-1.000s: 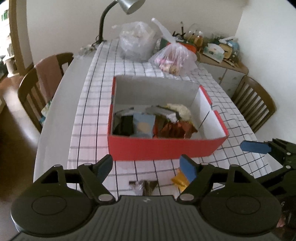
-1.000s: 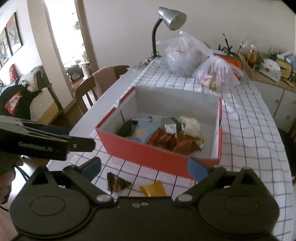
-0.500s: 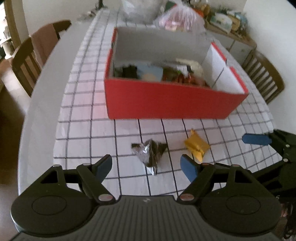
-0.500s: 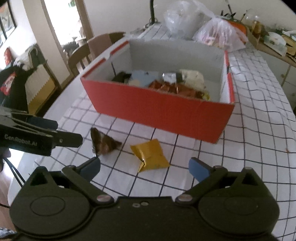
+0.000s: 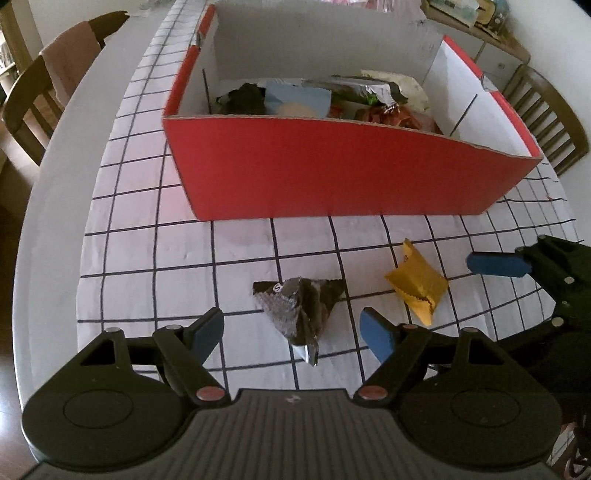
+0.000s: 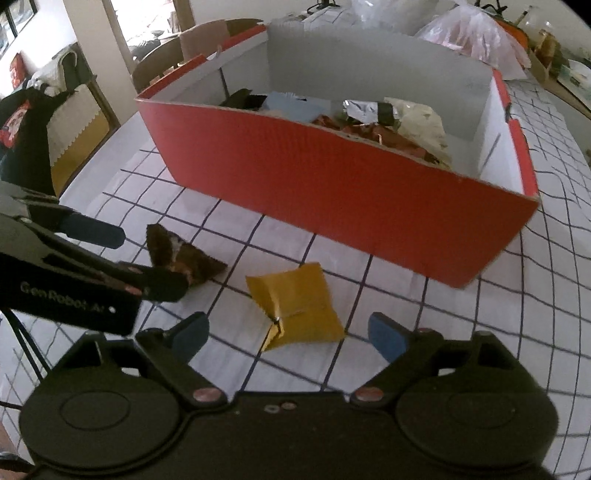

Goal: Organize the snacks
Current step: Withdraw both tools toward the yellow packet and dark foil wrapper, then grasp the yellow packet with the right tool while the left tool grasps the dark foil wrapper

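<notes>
A red cardboard box [image 5: 332, 170] holding several snack packets stands on the checked tablecloth; it also shows in the right wrist view [image 6: 332, 184]. In front of it lie a dark foil snack packet [image 5: 301, 306] and a yellow packet [image 5: 417, 286]. My left gripper [image 5: 295, 332] is open, low over the cloth, with the dark packet between its blue pads. My right gripper [image 6: 288, 332] is open, with the yellow packet [image 6: 295, 306] between its pads. The dark packet [image 6: 177, 254] lies to the left of it, partly behind the left gripper's finger.
Wooden chairs [image 5: 40, 88] stand at the table's left and right [image 5: 550, 110] sides. Plastic bags [image 6: 476, 33] sit behind the box. The table edge curves close on the left [image 5: 48, 221]. A sideboard with clutter [image 5: 476, 18] is at the back right.
Both grippers have dropped and moved forward toward the cloth. The dark packet now sits between the left pads and the yellow packet between the right pads. The box looms closer.
</notes>
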The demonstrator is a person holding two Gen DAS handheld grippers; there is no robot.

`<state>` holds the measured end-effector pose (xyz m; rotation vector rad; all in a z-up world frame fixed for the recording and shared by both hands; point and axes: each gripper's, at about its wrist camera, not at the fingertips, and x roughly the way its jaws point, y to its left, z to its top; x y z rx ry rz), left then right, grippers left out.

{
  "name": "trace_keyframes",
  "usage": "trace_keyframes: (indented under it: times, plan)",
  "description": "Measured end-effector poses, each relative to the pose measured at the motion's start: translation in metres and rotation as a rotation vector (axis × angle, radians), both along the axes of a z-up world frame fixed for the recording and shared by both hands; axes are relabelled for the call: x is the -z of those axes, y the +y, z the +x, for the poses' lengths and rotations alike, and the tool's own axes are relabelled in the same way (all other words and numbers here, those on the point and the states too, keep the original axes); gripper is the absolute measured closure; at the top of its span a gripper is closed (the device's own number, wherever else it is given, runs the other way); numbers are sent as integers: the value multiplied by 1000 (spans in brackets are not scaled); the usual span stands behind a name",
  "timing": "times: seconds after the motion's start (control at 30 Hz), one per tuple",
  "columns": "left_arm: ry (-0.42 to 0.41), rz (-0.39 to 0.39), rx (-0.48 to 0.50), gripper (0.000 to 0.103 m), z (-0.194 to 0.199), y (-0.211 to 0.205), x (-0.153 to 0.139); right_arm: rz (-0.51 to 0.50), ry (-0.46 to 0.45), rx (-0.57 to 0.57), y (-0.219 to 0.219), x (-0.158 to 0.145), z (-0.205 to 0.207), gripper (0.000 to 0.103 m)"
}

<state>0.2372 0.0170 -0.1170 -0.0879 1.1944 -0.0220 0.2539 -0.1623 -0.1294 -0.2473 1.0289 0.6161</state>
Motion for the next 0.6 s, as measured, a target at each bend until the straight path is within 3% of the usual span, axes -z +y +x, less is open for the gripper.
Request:
trace_keyframes:
  times: [0.37,0.43,0.5,0.6]
  plan:
    - [84,-4,-34,24,29,4,16,-41,19,-44,11,10,17,37]
    - [86,-4,-31,28,30,4,17,-54,19,-54,13,11,17,40]
    - [104,-4,-27,39,33,3,19,-66,9,-62,14,12,16,42]
    - [107,12,-17,42,34,-2,21,-71,2,-58,16,12,16,50]
